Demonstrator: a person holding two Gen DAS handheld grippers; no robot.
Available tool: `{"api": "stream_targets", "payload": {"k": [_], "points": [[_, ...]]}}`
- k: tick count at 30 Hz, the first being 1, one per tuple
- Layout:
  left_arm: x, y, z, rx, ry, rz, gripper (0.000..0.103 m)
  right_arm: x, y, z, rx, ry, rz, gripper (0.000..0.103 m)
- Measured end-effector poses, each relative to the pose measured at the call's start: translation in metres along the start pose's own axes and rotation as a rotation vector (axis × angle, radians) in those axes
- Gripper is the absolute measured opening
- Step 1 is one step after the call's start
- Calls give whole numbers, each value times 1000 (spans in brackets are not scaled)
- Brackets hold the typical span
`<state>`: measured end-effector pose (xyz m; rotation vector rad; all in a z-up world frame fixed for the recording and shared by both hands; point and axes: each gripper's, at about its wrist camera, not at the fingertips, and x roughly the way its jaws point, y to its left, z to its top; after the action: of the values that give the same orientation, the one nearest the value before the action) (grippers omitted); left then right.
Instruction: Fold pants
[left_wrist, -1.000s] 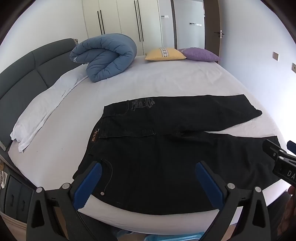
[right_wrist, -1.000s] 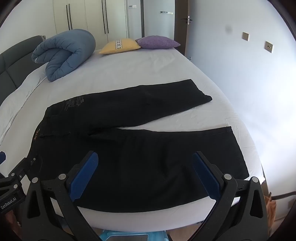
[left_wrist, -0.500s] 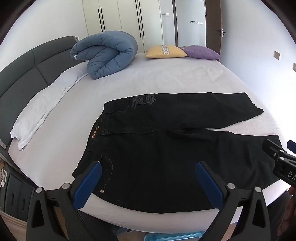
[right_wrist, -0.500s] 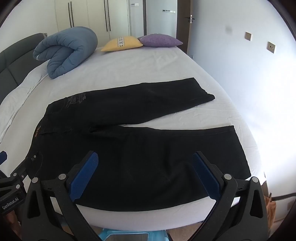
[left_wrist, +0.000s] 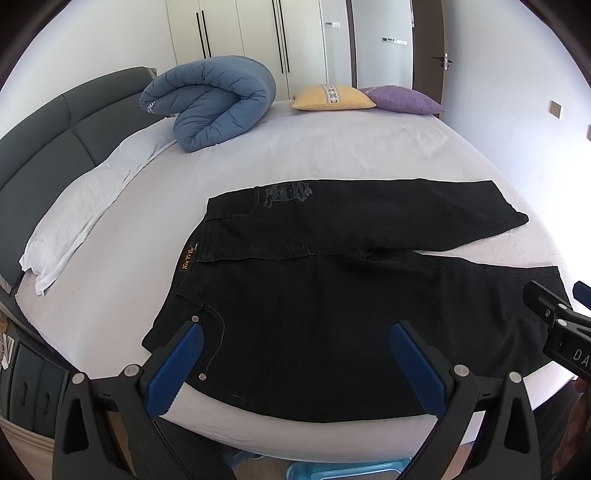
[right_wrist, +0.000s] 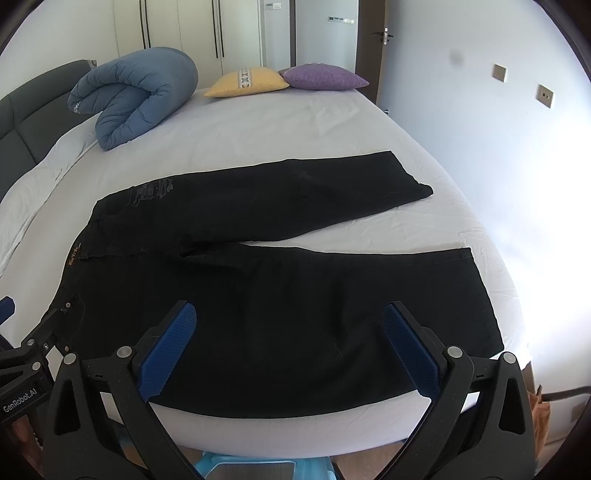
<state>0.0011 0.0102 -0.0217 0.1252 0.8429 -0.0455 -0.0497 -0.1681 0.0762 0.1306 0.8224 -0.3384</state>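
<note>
Black pants (left_wrist: 332, 288) lie flat on the white bed, waistband to the left, both legs spread to the right in a V; they also show in the right wrist view (right_wrist: 266, 280). My left gripper (left_wrist: 297, 334) is open and empty, hovering above the near edge by the waist and pocket. My right gripper (right_wrist: 290, 317) is open and empty, hovering above the near leg. The right gripper's tip also shows at the right edge of the left wrist view (left_wrist: 554, 317).
A rolled blue duvet (left_wrist: 210, 103), a yellow pillow (left_wrist: 332, 96) and a purple pillow (left_wrist: 402, 99) lie at the far side of the bed (left_wrist: 351, 147). A grey headboard (left_wrist: 44, 147) is at left. A blue object on the floor (right_wrist: 258, 465) sits below the bed's near edge.
Both grippers have risen and pulled back slightly, so the pants sit a little lower and farther in view. The pants have not moved. Both grippers stay open.
</note>
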Motion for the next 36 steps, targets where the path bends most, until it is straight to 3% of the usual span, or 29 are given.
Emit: {"api": "stream_targets", "payload": {"k": [36], "points": [[10, 0, -4, 3, 33, -7, 103, 10, 2, -7, -4, 23, 6, 103]]}}
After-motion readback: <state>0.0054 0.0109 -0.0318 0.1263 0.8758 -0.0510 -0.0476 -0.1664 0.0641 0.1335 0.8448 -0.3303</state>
